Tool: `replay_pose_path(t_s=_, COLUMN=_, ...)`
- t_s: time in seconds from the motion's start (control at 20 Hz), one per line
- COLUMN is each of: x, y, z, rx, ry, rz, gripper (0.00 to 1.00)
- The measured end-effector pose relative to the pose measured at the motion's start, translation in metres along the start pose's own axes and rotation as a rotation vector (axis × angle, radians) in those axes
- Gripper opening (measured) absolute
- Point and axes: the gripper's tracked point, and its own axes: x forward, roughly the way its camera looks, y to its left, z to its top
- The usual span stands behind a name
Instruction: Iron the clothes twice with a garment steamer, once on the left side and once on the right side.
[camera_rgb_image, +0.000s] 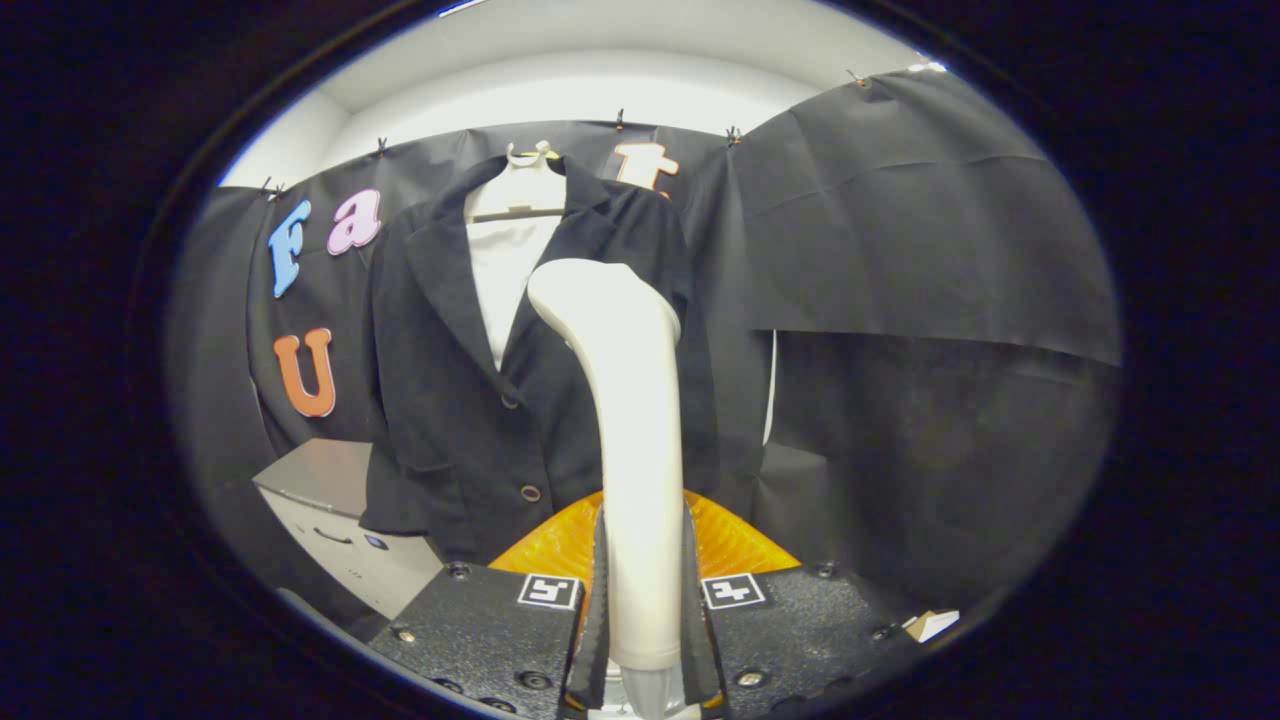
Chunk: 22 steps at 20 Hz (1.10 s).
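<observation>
Up against the black cloth wall (900, 220) of the booth hangs a dark jacket (450, 400) on a white hanger (520, 185), with a white shirt (505, 270) showing under the lapels. Pale ceiling runs above the cloth. Down to the left of the jacket sits a grey cabinet (340, 520) with a drawer handle; no writing on it I can make out. Gripper (645, 620) has its jaws clamped narrow on the white handle of the garment steamer (625, 400), which stands upright between them, head just in front of the jacket's right half. An orange part glows behind the handle.
</observation>
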Motion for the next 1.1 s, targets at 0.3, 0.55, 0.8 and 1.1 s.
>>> replay_pose_path(t_s=0.3, x=0.055, y=0.010, z=0.037, rx=0.010, ry=-0.009, rz=0.012, gripper=0.32)
replay_pose_path(t_s=0.55, x=0.095, y=0.024, z=0.033, rx=-0.062, ry=0.008, rz=-0.022, gripper=0.31)
replay_pose_path(t_s=0.8, x=0.101, y=0.020, z=0.023, rx=-0.101, ry=0.022, rz=-0.066, gripper=0.32)
replay_pose_path(t_s=1.1, x=0.105, y=0.014, z=0.000, rx=-0.116, ry=0.051, rz=-0.090, gripper=0.32)
